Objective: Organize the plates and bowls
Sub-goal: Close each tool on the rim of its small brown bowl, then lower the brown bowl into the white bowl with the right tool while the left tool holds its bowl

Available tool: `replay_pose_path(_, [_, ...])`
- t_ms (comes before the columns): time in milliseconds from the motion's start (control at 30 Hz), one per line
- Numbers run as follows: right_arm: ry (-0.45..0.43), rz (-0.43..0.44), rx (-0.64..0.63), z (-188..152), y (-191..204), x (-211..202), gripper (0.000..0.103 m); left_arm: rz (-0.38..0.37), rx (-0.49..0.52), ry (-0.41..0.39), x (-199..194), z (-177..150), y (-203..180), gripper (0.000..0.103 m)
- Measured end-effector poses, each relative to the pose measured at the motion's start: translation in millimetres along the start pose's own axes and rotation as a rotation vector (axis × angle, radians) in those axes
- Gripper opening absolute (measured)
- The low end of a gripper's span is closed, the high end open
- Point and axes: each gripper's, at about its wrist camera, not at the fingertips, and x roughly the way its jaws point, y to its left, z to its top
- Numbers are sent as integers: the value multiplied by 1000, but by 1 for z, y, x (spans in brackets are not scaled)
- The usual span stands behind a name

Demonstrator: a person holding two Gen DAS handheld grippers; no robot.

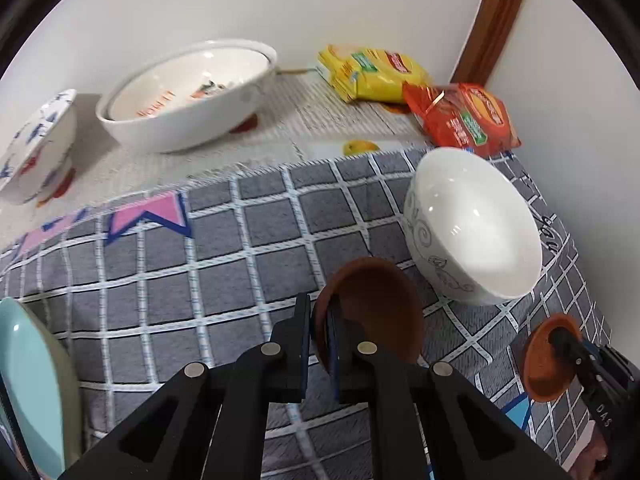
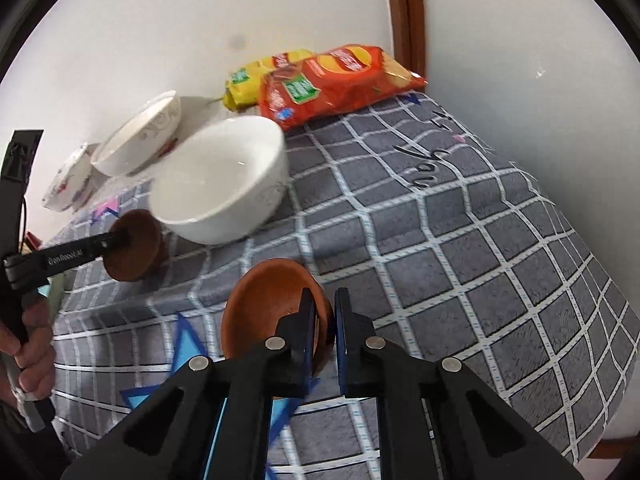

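Observation:
My left gripper (image 1: 320,312) is shut on the rim of a small brown clay bowl (image 1: 380,308) and holds it over the grey checked cloth (image 1: 224,264). My right gripper (image 2: 324,316) is shut on the rim of a second, orange-brown clay bowl (image 2: 268,304). In the right wrist view the left gripper (image 2: 120,240) shows at the left with its brown bowl (image 2: 138,246). In the left wrist view the right gripper's orange-brown bowl (image 1: 546,360) shows at the right. A white bowl with grey swirls (image 1: 472,224) sits just beyond both; it also shows in the right wrist view (image 2: 220,184).
A large white bowl (image 1: 188,96) and a blue-patterned bowl (image 1: 36,148) stand on newspaper by the wall. Yellow (image 1: 372,72) and red (image 1: 464,116) snack bags lie in the back corner. A pale teal plate (image 1: 28,384) is at the left edge.

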Motion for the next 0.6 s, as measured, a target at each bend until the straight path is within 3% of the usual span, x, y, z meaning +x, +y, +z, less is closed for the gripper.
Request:
replay_pose_path(300, [-81, 24, -8, 29, 24, -31, 9, 59, -49, -34, -30, -7, 41, 8])
replay_pose_path(600, [-110, 30, -47, 69, 57, -17, 9, 82, -104, -50, -41, -12, 76, 8])
